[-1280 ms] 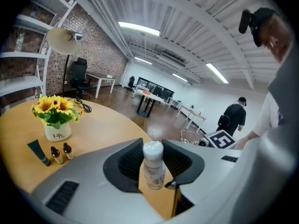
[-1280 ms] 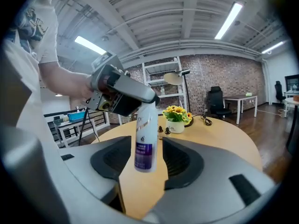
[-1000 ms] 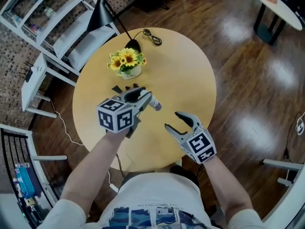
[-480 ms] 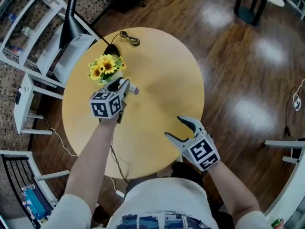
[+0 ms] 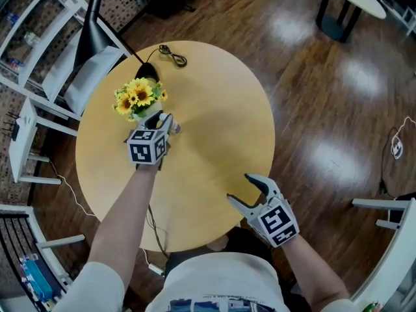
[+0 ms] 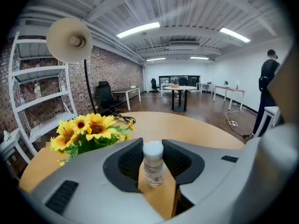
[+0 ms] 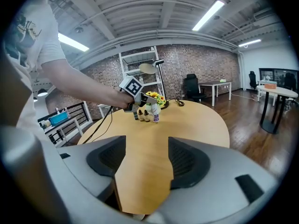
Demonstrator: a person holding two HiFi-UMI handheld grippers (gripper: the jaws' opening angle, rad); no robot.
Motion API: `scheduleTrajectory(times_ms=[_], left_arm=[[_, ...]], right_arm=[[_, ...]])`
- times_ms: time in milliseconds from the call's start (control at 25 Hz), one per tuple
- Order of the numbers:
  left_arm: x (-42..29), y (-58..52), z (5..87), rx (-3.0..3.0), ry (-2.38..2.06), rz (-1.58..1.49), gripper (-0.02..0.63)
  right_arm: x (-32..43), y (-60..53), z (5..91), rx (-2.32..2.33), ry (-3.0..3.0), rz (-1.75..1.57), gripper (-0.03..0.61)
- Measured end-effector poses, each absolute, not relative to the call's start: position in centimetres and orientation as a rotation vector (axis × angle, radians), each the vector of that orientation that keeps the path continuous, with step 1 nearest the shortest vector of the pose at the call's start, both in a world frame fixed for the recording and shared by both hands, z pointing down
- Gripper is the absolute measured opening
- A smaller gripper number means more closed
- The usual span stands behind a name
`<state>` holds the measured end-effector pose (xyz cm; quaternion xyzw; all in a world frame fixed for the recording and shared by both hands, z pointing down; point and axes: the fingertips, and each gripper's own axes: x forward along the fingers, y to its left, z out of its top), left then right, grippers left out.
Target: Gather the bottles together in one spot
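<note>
We clamp a white-capped bottle [image 6: 153, 164] in our left gripper [image 5: 164, 121], sunflowers [image 6: 88, 129] just to its left; our right gripper [image 5: 238, 188] gapes wide, empty.

readable text: none | bottle [image 6: 153, 164] label: print too small to read

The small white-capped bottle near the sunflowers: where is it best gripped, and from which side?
Grip the bottle on its round body just under the white cap, coming level from the person's side, since it stands upright and the sunflowers crowd its far left. The left gripper holds it so.
</note>
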<state>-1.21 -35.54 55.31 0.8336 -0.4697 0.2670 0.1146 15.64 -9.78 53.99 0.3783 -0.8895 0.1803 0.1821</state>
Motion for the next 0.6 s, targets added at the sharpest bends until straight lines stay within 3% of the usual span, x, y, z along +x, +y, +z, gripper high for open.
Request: scheduleTrajectory(times_ms=[520, 600], left_arm=[[-1.41, -35.83, 56.26, 2.486, -1.378, 0.836, 0.136], [-1.39, -35.93, 55.93, 2.501, -1.377, 0.828, 0.194]], right_arm=[[16.06, -9.22, 54.79, 1.074, -2.471, 0.53, 0.307], [15.88, -9.21, 54.87, 1.07, -2.466, 0.528, 0.307]])
